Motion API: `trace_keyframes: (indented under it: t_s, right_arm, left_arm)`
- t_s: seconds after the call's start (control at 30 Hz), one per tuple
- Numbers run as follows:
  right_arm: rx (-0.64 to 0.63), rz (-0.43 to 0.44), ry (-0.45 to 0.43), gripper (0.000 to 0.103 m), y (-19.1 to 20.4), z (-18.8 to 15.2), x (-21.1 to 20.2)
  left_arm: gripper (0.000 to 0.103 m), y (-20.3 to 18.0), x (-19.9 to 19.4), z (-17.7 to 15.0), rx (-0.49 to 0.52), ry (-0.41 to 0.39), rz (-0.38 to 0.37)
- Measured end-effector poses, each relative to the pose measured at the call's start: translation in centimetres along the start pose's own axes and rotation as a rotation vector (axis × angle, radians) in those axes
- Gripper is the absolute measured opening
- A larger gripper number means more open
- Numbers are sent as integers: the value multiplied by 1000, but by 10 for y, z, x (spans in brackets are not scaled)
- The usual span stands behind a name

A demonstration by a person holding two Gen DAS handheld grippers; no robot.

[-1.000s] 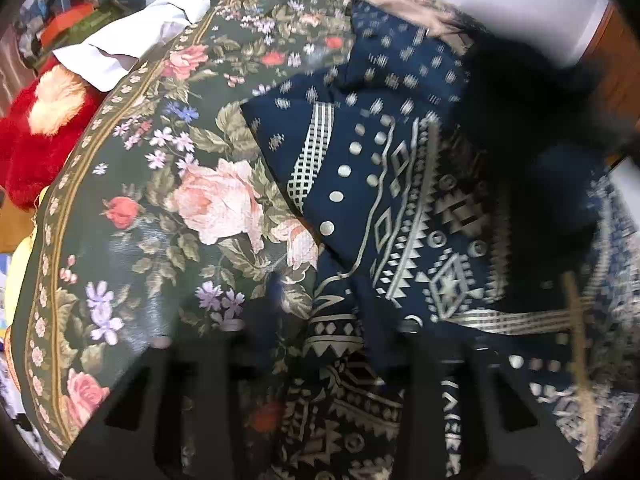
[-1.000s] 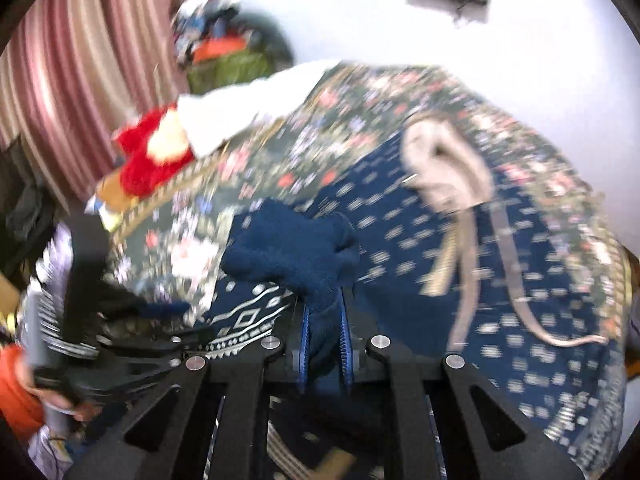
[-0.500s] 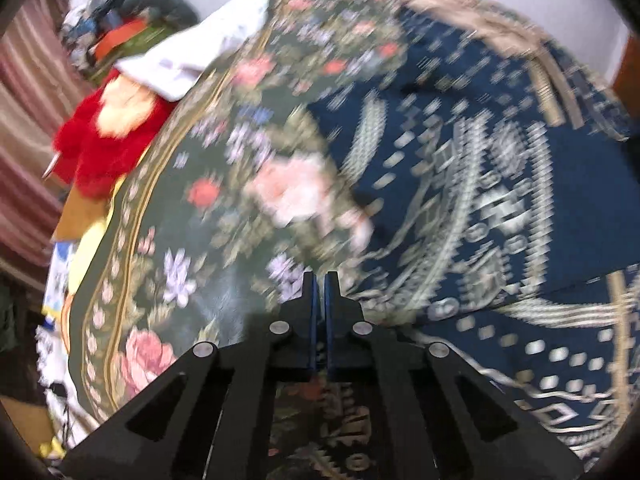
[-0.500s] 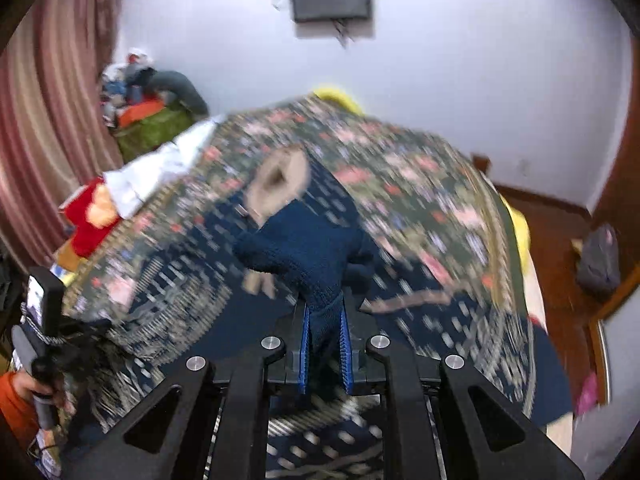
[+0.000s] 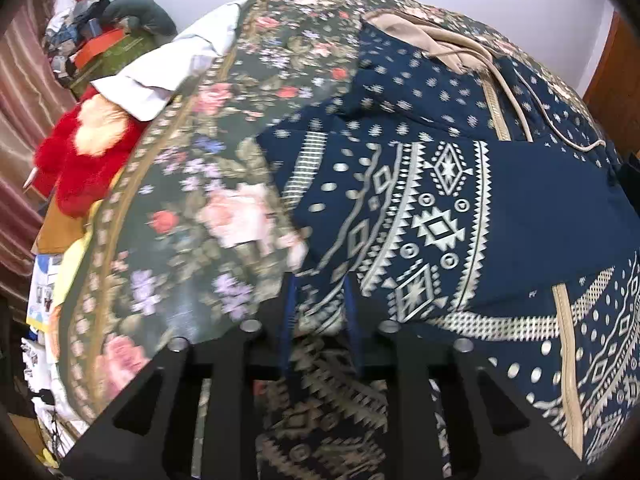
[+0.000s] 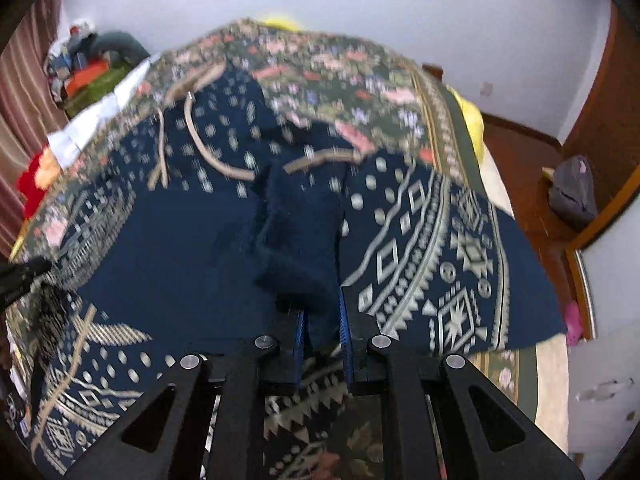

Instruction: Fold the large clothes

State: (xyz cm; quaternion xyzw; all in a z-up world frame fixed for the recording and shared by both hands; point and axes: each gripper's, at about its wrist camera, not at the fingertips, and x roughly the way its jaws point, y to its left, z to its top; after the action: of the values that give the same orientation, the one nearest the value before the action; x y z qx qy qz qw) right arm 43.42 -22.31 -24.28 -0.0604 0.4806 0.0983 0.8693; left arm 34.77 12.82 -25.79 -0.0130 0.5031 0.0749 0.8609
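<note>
Garment: navy hooded top with cream geometric print [image 5: 440, 208], spread on the floral green bedspread [image 5: 192, 208].
Right claw [image 6: 322, 328]: clenched on a navy fabric bunch.
Left claw [image 5: 320, 312]: opening, patterned cloth between its jaws.

Bed [image 6: 452, 120] w/ dark green floral bedspread [image 5: 192, 208] fills mid-room; ref pt for all below. Wall [image 6: 400, 12] behind bed: plain white, dark fixture mounted high, partly cut off. Left of bed: striped maroon curtain [image 5: 20, 92], red plush toy [image 5: 80, 160], white pillow [image 5: 168, 68], cluttered heap of boxes & clothes [image 5: 100, 40]. Right of bed: brown floor [image 6: 524, 168], wooden trim [image 6: 600, 92], grey bag [image 6: 572, 192] on floor. Yellow sheet shows at bed's right edge. Light even.
</note>
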Motion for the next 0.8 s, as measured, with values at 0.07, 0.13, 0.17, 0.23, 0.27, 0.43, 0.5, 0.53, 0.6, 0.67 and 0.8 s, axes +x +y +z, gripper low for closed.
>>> trace_keyframes:
  t_s: [0.07,0.13,0.17,0.23,0.27,0.43,0.5,0.53,0.6,0.67,0.8]
  right_arm:
    - [-12,-21,23,11,0,-5,3]
    - [-35,-34,27,11,2,-9,3]
    - [-48,-34,30,11,2,-10,2]
    - [-70,-26,40,11,0,-12,-1]
    - [-68,-18,43,11,-2,-12,-2]
    - [110,55,64,37,-35,-8,-6]
    - [207,53,36,59,-55,-10,-12]
    - [232,34,22,59,-62,-10,-16]
    - [246,-13,25,59,-74,-10,-22]
    - [238,-23,27,59,-78,-9,-29]
    - [190,19,-3,62,-67,-3,-45]
  left_arm:
    - [26,-10,16,0,13,28,0]
    - [27,-16,32,-2,19,70,9]
    - [27,-18,41,-5,21,90,20]
    - [27,-22,43,-8,39,70,41]
    - [27,-26,43,-10,67,61,59]
    - [28,-35,43,-17,151,38,94]
    - [28,-33,44,-17,136,40,84]
    - [28,-32,44,-18,129,40,80]
    - [28,-31,45,-18,127,38,79]
    - [28,-31,45,-18,131,37,83]
    - [27,-33,36,-15,117,57,85]
